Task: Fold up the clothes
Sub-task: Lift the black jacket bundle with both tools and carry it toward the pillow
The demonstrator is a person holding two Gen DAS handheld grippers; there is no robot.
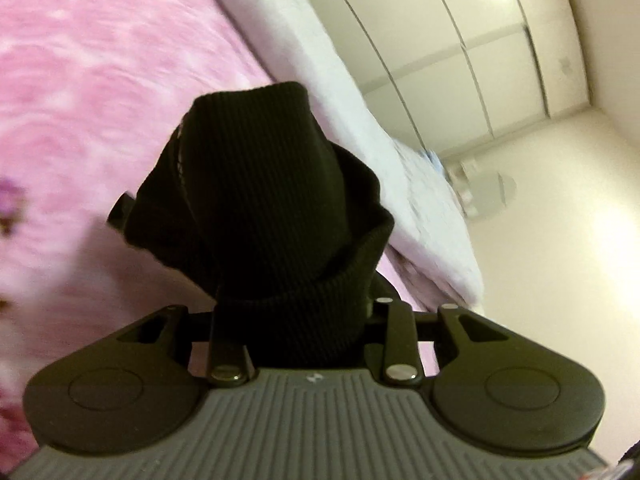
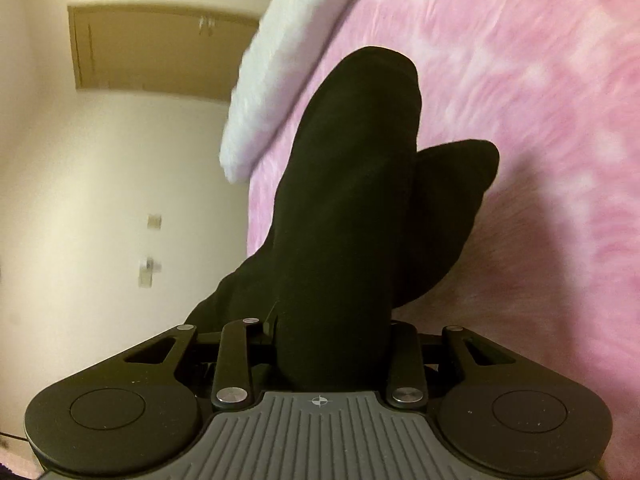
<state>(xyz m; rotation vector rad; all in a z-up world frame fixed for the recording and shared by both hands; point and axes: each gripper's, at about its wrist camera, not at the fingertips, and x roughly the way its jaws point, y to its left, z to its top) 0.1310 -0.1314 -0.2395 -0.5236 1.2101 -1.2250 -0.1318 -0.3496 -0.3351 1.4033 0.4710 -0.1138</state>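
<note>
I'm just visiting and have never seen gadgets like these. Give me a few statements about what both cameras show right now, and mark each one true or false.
1. The left gripper has black ribbed fabric bunched between its fingers. True.
2. The right gripper holds nothing. False: black cloth drapes from between its fingers too.
3. The bed cover behind the cloth is pink. True.
4. The garment is white. False: it is black; the white thing is bedding along the pink cover's edge.
5. Pale cupboard doors show in the left wrist view. True.
</note>
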